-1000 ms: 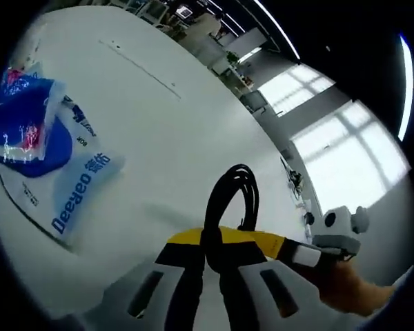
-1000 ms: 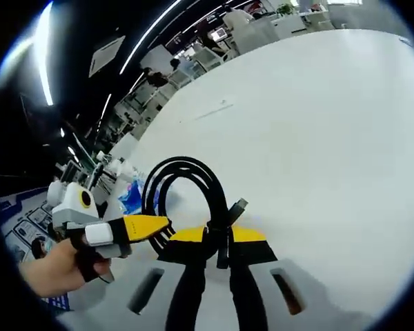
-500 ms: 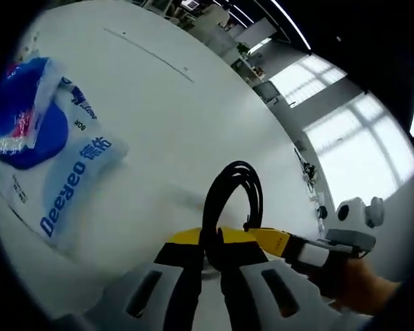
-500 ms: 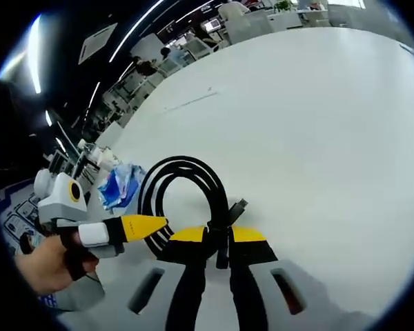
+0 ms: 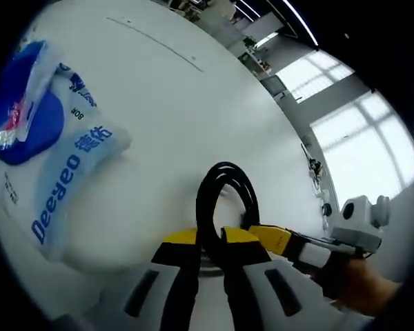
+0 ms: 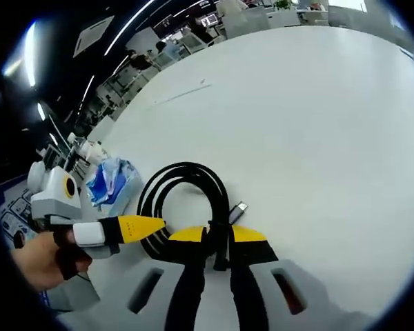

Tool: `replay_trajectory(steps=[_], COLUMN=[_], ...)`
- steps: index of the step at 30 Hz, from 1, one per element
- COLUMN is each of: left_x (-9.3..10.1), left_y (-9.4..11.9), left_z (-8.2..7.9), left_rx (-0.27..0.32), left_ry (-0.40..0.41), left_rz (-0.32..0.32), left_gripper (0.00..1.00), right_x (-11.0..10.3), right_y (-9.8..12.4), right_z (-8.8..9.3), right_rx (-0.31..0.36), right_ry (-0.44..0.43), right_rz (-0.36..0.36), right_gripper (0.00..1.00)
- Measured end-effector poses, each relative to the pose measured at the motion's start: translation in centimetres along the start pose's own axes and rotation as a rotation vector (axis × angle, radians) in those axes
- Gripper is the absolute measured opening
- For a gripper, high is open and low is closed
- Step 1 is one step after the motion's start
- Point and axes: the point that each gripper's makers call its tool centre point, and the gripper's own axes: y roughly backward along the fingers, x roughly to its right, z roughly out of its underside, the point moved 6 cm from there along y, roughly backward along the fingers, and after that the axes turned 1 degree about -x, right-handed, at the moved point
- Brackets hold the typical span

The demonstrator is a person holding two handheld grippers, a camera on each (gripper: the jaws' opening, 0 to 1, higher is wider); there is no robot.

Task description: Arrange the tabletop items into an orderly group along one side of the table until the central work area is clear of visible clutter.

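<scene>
Both jaws pinch the cable (image 6: 186, 189) (open white table (image 6: 317, 124) beyond).

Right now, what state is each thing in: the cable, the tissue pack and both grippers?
Cable: coiled in a loop, pinched by both grippers, plug end free.
Tissue pack: lying flat on the table, apart from the cable, untouched.
Left gripper: shut on the cable.
Right gripper: shut on the cable.
</scene>
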Motion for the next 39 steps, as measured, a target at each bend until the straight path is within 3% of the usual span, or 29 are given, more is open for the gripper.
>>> replay_trajectory(steps=[9,17,22,24,28,31,32,34,37,39], left_x=[-0.1,0.1,0.1,0.2,0.4,0.5,0.6,1.2,2.6,3.3], left_y=[0.0,0.8,1.7,2.1,3.0,3.8,4.2,5.0,6.3,7.2], left_z=[0.1,0.9,0.8,0.7,1.2,1.3,1.0,0.6,-0.4,-1.2], left_rx=[-0.008,-0.016,0.019,0.036,0.023,0.041,0.066,0.101,0.138,0.157], left_ry=[-0.009,-0.103,-0.147,-0.168,-0.253,-0.289,-0.326,-0.378,-0.448,-0.516], left_rz=[-0.005,-0.028,-0.054,-0.06,-0.068,-0.077,-0.078,-0.058,-0.009,-0.012], left_gripper=[0.11,0.17,0.32,0.37,0.38,0.46,0.5,0.6,0.62,0.64], right_x=[-0.1,-0.2,-0.6,-1.2,-2.4,-2.9,-3.0,-3.5,-4.1,-4.4], right_y=[0.0,0.2,0.7,1.0,2.1,3.4,3.7,4.7,6.8,8.0], right_z=[0.0,0.5,0.3,0.1,-0.4,-0.6,-0.8,-1.5,-2.9,-3.8], right_rx=[0.008,0.02,0.068,0.094,0.17,0.202,0.212,0.242,0.282,0.299], right_ry=[-0.012,0.021,0.111,0.121,0.182,0.219,0.215,0.291,0.349,0.364], right_rz=[-0.01,-0.007,-0.031,-0.056,-0.119,-0.147,-0.144,-0.167,-0.173,-0.177], right_gripper=[0.1,0.1,0.08,0.11,0.17,0.31,0.34,0.38,0.43,0.45])
